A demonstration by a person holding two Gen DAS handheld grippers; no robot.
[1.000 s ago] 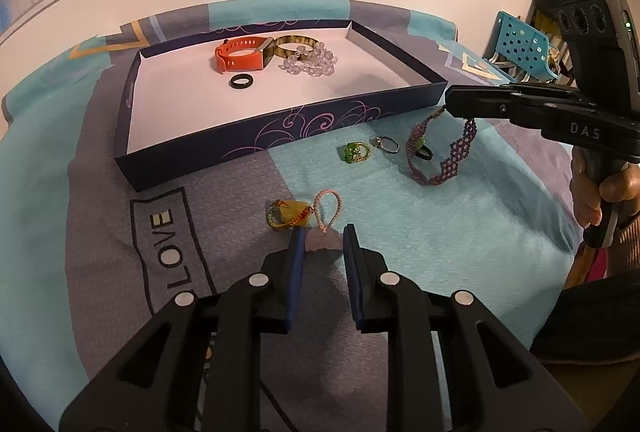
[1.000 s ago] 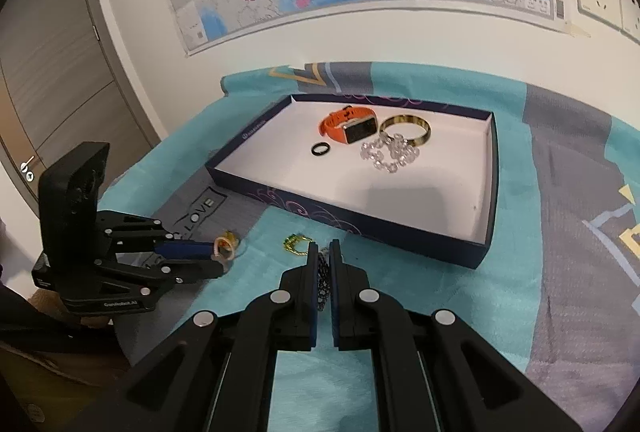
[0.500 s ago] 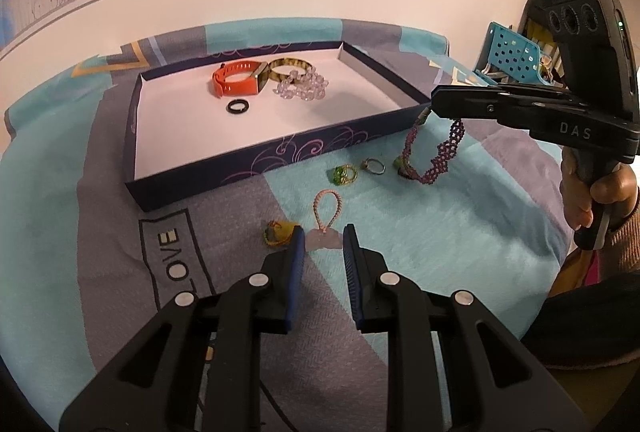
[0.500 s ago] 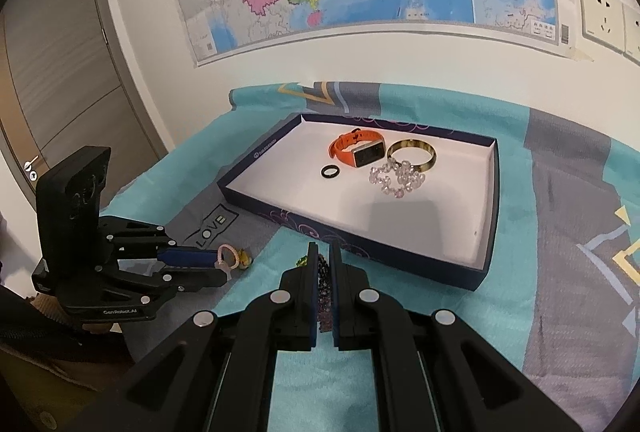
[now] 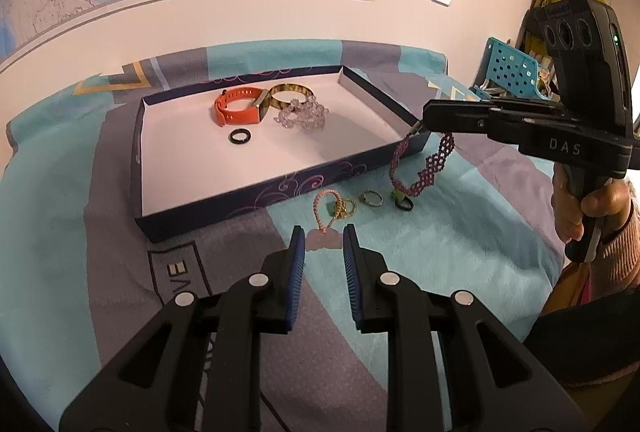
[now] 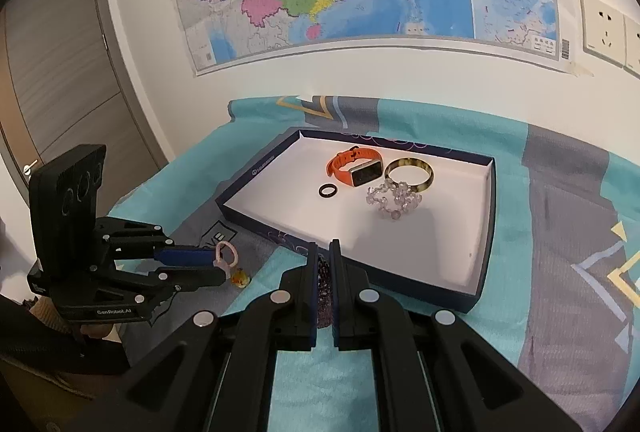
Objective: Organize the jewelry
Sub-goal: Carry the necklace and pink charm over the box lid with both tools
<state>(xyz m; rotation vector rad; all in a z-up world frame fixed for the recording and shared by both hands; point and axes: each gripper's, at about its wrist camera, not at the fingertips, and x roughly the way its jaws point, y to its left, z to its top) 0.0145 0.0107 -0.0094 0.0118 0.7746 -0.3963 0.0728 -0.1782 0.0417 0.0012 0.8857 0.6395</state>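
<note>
Item 1: pink charm (image 5: 323, 239), a flat pink piece with a braided loop. Pinched between the left gripper (image 5: 322, 246) fingers (image 5: 297, 252), loop standing up beyond the tips. Change: a second ago it was low against the bedspread (image 5: 420, 272) next to a yellow trinket (image 6: 240, 278); now it is carried clear of the cloth, the trinket left below the fingers. Meaning, as judged: pickup done, transfer to the tray pending.

Item 2: purple lace bracelet (image 5: 426, 168). Clamped at one end in the right gripper (image 6: 324, 264), fingers pressed nearly together on it. Change: earlier it trailed on the bedspread; now it hangs free beneath the fingertips, over the near corner of the tray (image 5: 248, 198).

Item 3: tray contents, unchanged: orange watch (image 5: 239, 109), amber bangle (image 5: 290, 92), clear bead bracelet (image 5: 302, 117), black ring (image 5: 239, 137), all well beyond both sets of fingers.

Item 4: not yet collected, lying between the left fingers and the tray wall: a gold-green ring (image 5: 345, 207), a silver ring (image 5: 371, 198), a dark ring with green (image 5: 402, 201).

Pose: both grippers tilted downward toward the tray; the left has risen, the right holds about steady, a person's hand (image 5: 588, 210) around its handle.
</note>
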